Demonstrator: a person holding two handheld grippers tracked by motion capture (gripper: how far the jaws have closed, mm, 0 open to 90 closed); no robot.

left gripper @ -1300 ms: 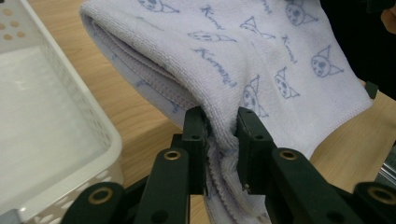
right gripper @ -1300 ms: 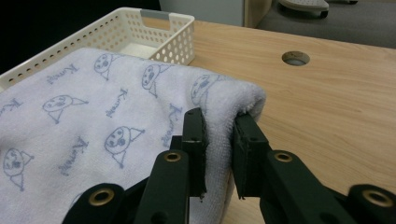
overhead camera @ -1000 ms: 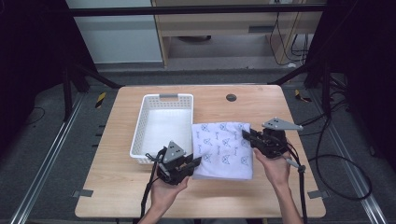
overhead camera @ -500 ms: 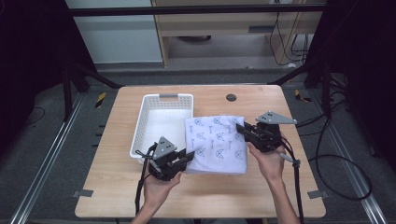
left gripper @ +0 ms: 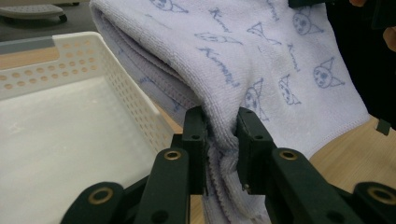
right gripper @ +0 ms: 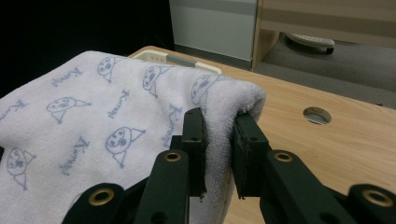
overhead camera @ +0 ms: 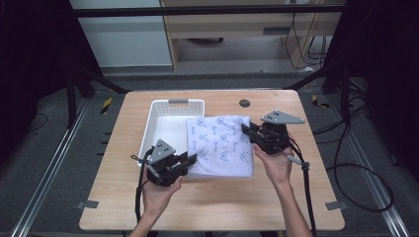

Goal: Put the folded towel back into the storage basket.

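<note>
- The white perforated basket (overhead camera: 163, 129) is sitting on the counter (overhead camera: 123, 197), just left of the cloth.
- The left gripper (overhead camera: 190, 159) is pinching the folded towel (overhead camera: 221, 145) at its near-left corner.
- The towel is hanging partly over the basket's right rim; its blue print seems to be reading "Kuromi".
- The right gripper (overhead camera: 245, 131) is clamping the far-right edge.

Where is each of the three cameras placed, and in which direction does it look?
High view: above the person's side, facing forward and down on the table; forearms and both hand-held grippers show.
Left gripper view: on the left hand-held gripper, facing the towel and basket; its black jaws show.
Right gripper view: on the right hand-held gripper, facing the towel and table; its jaws show.
All share the towel.
</note>
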